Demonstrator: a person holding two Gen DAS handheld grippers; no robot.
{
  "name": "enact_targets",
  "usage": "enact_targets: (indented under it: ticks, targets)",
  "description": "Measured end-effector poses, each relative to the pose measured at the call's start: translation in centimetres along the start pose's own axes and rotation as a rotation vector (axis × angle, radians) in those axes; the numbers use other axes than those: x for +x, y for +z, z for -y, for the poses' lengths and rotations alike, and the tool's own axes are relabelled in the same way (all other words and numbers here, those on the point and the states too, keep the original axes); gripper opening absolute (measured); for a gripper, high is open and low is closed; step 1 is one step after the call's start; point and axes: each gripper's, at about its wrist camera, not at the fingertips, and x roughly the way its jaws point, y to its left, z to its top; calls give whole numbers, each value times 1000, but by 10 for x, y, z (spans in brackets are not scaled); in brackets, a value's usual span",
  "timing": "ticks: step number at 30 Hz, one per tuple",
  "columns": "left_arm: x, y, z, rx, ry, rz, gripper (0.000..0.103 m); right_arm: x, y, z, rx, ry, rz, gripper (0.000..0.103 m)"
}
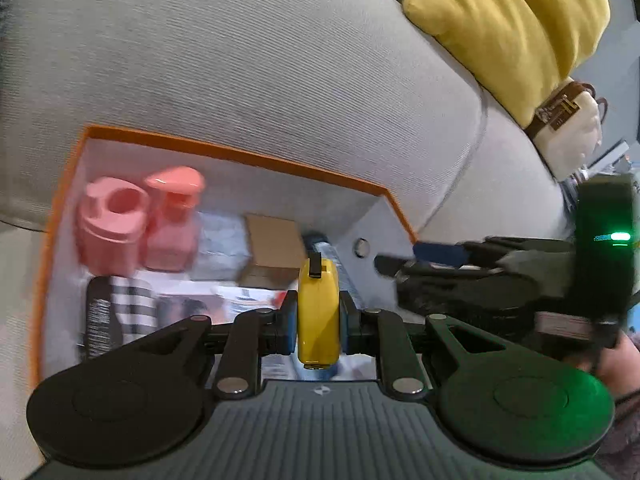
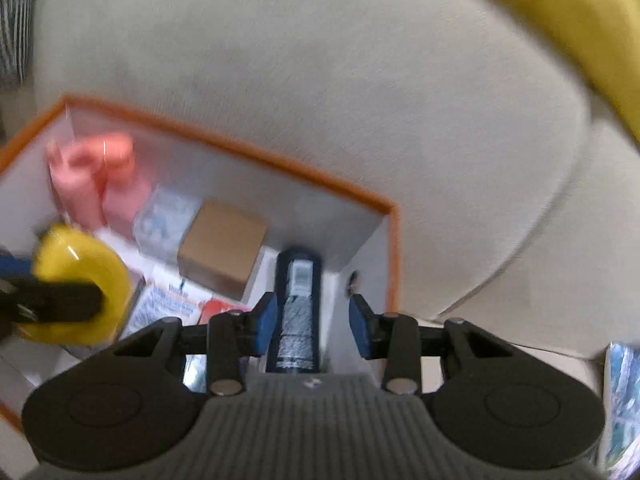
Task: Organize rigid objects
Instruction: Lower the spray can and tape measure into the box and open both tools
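My left gripper (image 1: 318, 322) is shut on a yellow tape measure (image 1: 318, 296), held on edge above a white box with an orange rim (image 1: 240, 155). The right wrist view shows that tape measure (image 2: 76, 276) at the left, over the box (image 2: 280, 165). My right gripper (image 2: 312, 322) stands open over the box's right end. A dark blue bottle (image 2: 298, 308) lies on the box floor between its blue pads (image 2: 266, 318), with a gap on the right side. In the left wrist view the right gripper (image 1: 400, 258) reaches in from the right.
The box holds two pink bottles (image 1: 112, 224), a brown carton (image 1: 272, 248), a clear packet and printed packs. It rests against a grey sofa cushion (image 1: 280, 80). A yellow cushion (image 1: 512, 28) and a white bag with a brown strap (image 1: 568, 132) lie at the upper right.
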Motion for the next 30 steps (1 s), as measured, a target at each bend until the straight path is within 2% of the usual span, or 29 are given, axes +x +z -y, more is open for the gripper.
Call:
enact_targets:
  ticks: [3, 7, 10, 18, 23, 26, 30]
  targets:
    - [18, 0, 9, -44, -21, -65, 21, -15, -7, 20, 44, -11, 46, 41]
    - [47, -5, 27, -54, -45, -148, 21, -14, -27, 34, 44, -11, 60, 40]
    - [67, -10, 31, -120, -59, -223, 21, -7, -36, 44, 60, -8, 64, 40]
    - [114, -13, 37, -223, 13, -371, 21, -1, -46, 61, 134, 41, 76, 39]
    - [128, -16, 32, -286, 62, -432, 21, -1, -50, 64, 163, 70, 73, 39]
    - [134, -16, 34, -269, 81, -479, 22, -4, -52, 63, 167, 75, 75, 38]
    - [129, -13, 36, -231, 93, -492, 27, -10, -55, 62, 168, 70, 76, 38]
